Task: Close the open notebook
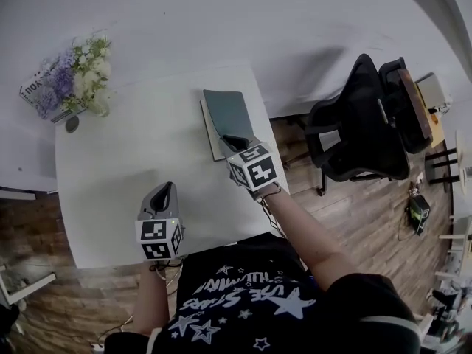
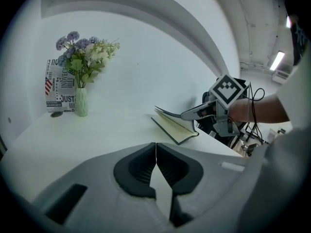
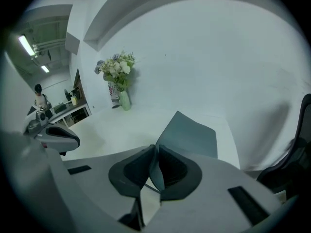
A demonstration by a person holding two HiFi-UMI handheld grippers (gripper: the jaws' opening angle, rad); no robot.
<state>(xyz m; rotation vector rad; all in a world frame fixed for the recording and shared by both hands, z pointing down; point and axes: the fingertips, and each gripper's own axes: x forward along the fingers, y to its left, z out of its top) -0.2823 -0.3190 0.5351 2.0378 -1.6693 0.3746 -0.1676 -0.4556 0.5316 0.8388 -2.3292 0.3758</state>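
The notebook [image 1: 227, 113] lies near the right edge of the white table [image 1: 133, 168]. Its grey-green cover [image 3: 189, 137] is lifted at a slant above the cream pages [image 2: 177, 127], so the book stands partly open. My right gripper [image 1: 234, 140] is shut on the near edge of that cover, which runs up from between its jaws [image 3: 154, 152]. The left gripper view shows it [image 2: 199, 111] holding the cover up. My left gripper [image 1: 167, 189] hangs over the table's front part, well left of the notebook, shut with nothing between its pads [image 2: 156, 147].
A vase of flowers [image 1: 85, 80] and a printed box [image 1: 37, 91] stand at the table's far left corner, with a small dark disc [image 1: 71, 124] beside them. A black office chair [image 1: 361, 124] stands right of the table. The table's right edge is close to the notebook.
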